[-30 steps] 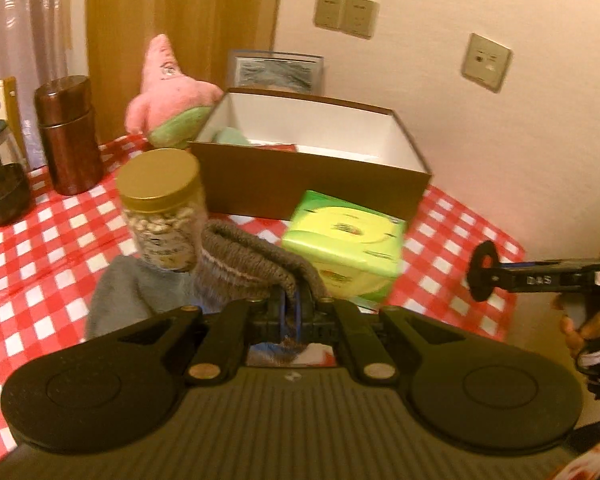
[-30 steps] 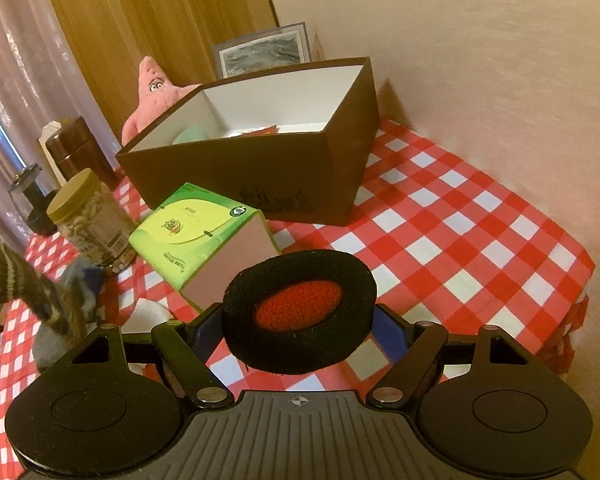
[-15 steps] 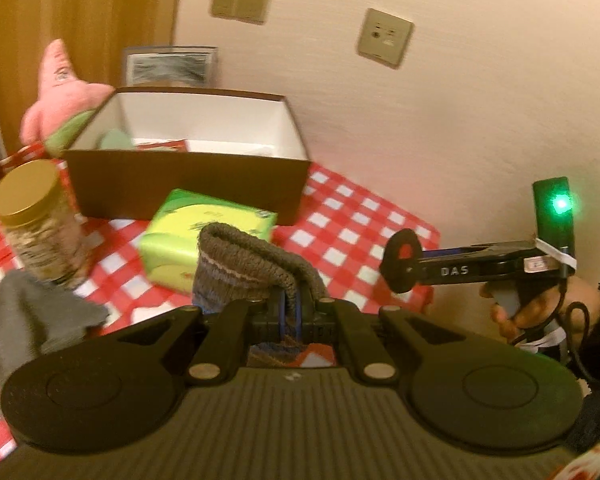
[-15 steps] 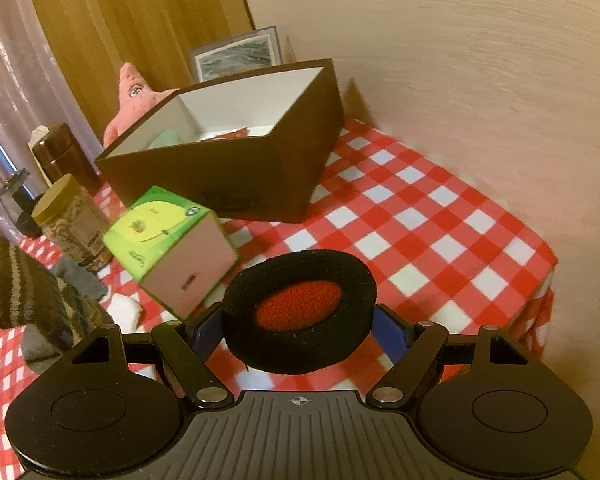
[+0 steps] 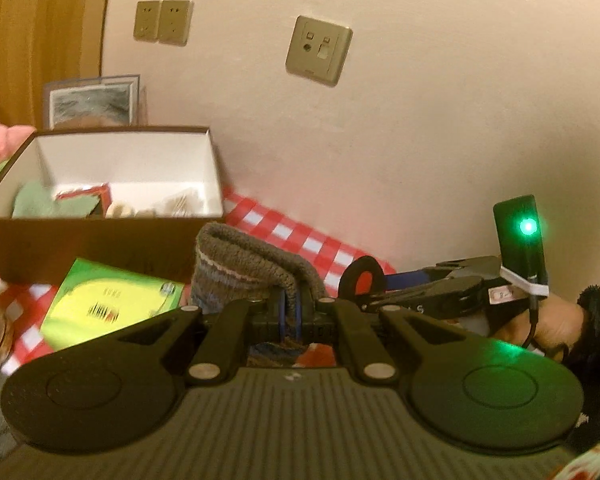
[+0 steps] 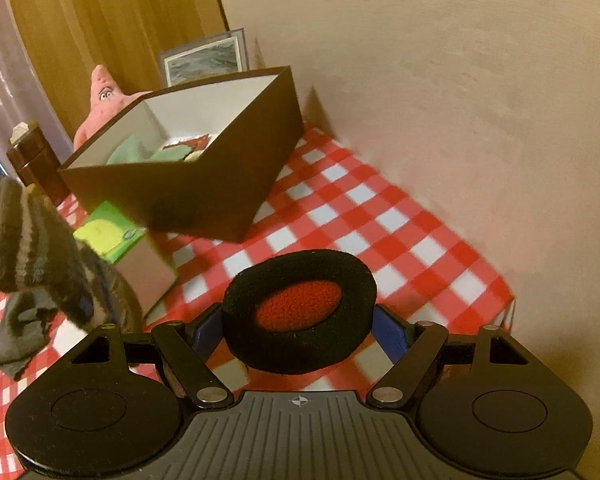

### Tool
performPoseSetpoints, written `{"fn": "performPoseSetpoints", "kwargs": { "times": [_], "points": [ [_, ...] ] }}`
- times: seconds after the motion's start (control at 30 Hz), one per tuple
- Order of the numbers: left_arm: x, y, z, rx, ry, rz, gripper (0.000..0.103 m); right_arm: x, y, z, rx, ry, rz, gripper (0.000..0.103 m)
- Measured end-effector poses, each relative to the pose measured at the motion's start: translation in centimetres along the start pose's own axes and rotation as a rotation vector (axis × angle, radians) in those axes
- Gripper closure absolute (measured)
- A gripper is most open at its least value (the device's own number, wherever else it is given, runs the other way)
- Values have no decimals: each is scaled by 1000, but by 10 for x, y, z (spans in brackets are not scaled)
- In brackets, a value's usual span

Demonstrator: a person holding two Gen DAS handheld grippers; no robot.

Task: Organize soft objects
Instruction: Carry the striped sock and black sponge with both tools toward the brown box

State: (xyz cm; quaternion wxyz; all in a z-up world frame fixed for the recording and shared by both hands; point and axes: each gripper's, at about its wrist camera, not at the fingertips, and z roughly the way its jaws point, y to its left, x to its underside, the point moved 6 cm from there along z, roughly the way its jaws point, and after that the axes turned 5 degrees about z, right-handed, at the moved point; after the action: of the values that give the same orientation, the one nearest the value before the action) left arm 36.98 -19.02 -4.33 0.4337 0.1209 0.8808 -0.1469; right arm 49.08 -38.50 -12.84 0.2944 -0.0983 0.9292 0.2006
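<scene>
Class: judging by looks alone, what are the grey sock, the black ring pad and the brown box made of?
Grey sock: knitted wool-like yarn, fuzzy ribbed loops. Black ring pad: probably foam, matte and porous. Brown box: seemingly cardboard, thin straight walls, white inside.

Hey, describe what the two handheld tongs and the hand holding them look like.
Both tongs are matte black with ribbed bodies, round side discs, silver pivot rivets and blue fingers. The left tongs show narrow blue pads. The right tongs, seen side-on from the left camera, carry a black module with a glowing green light, a white strap and a thin black cable. The right hand wears a fuzzy black sleeve.
</scene>
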Motion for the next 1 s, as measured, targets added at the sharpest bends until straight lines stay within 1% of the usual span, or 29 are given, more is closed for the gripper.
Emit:
{"fn": "performPoseSetpoints", "kwargs": {
  "times": [0.17, 0.3, 0.53, 0.67, 0.8, 1.0],
  "points": [
    [-27, -4, 20, -4, -39, 6, 99, -29, -8, 7, -11, -27, -30, 25],
    [-53, 0, 33, -29, -80, 5, 99, -56, -4, 13, -33, -59, -62, 25],
    [-100, 24, 47, -111, -161, -17, 99, -114, 10, 32, -100, -126, -133, 25],
    [-123, 44, 56, -171, -190, -32, 99, -145, 24, 48, -157, -152, -166, 25],
    [-139, 69, 69, -238, -189, -58, 99, -168, 38, 67, -206, -165, -206, 25],
    [-143, 109, 92, -330, -134, -119, 99, -190, 54, 93, -252, -156, -255, 25]
  ]
}}
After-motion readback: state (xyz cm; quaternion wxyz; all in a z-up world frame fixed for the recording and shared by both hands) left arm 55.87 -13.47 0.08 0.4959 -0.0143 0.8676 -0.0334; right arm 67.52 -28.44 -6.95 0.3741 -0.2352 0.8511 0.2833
